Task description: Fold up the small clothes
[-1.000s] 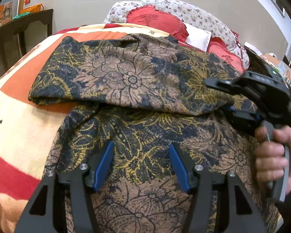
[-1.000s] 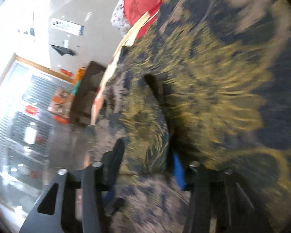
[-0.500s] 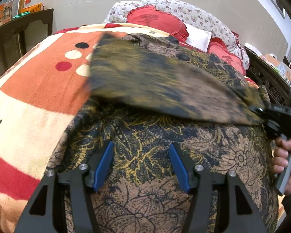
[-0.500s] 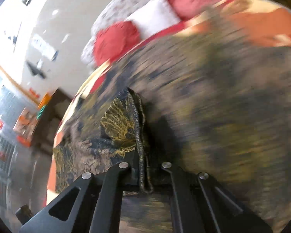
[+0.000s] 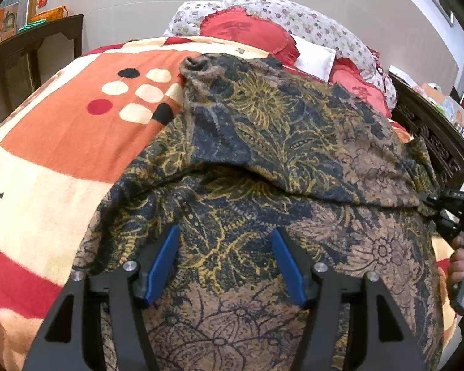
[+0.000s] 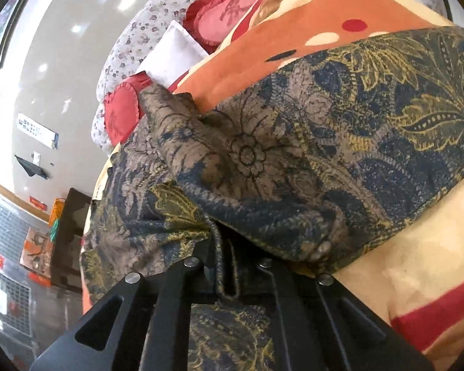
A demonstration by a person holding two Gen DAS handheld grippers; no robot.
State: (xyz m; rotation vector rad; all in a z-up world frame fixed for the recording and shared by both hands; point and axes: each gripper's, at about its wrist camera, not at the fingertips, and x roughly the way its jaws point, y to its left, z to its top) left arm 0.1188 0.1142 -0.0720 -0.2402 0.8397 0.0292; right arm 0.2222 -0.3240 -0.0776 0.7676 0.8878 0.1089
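Fig.: Fold of a floral garment, mid-task. The garment (image 5: 263, 160), a thin printed cloth w/ tan, navy and mustard flower motifs, lies on a fleece blanket (image 5: 62, 154) (orange, cream, red blocks w/ dots) covering a bed. 1 layer is already turned over: a soft rolled fold edge runs across the cloth from centre to the right side of the left-wrist view, so approx. 1 fold is in place. Judged state: early to mid; the turned-over layer is not yet laid flat, its far corner is bunched, and further folds and smoothing remain.

Right gripper (image 6: 232, 256): jaws nearly shut, pinching a corded hem of the garment between them; they have just been opening a little, yet cloth sits b/w them. In the left-wrist view the same tool (image 5: 448, 207) appears at the garment's right edge, w/ the person's hand (image 5: 462, 266) on its handle.

Left gripper (image 5: 225, 262): blue pads (image 5: 164, 262) stand well apart, holding nothing, poised over the near part of the cloth; contact w/ the fabric cannot be told.

Textures: garment limp, drapes in soft creases; blanket plush, matte. Behind: red frilled cushions (image 5: 247, 34) and a floral pillow (image 5: 309, 21), rounded and stuffed, at the head of the bed.
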